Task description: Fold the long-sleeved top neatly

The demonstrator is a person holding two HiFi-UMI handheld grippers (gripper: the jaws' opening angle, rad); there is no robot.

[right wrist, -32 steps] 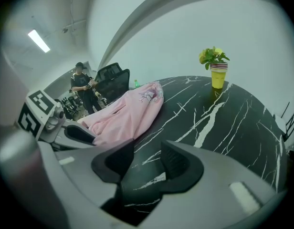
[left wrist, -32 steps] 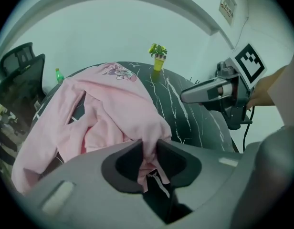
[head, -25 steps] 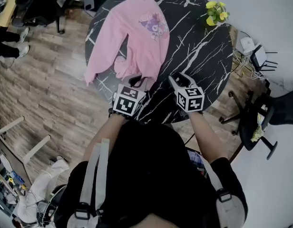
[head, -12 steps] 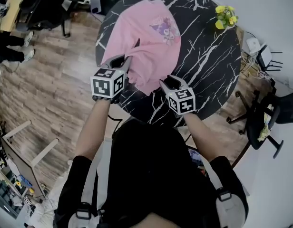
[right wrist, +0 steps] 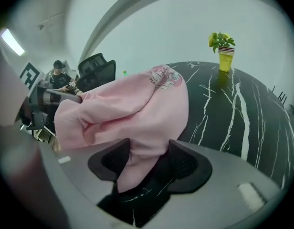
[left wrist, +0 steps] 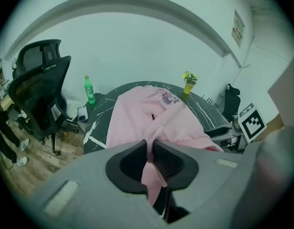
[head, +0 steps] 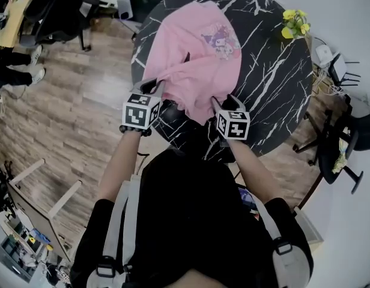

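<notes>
Two grippers at the top's [head: 200, 53] near edge, body stretching away: left gripper [head: 152, 87] has fingers clamped on fabric, right gripper [head: 227, 102] has just been opening, cloth loose between its fingers.

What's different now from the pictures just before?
The left gripper, shut on the pink top, slid left, pulling its fabric toward the side edge of the table. The right gripper jaws have just been opening, with the hem loose between them. The yellow plant stayed put.
</notes>
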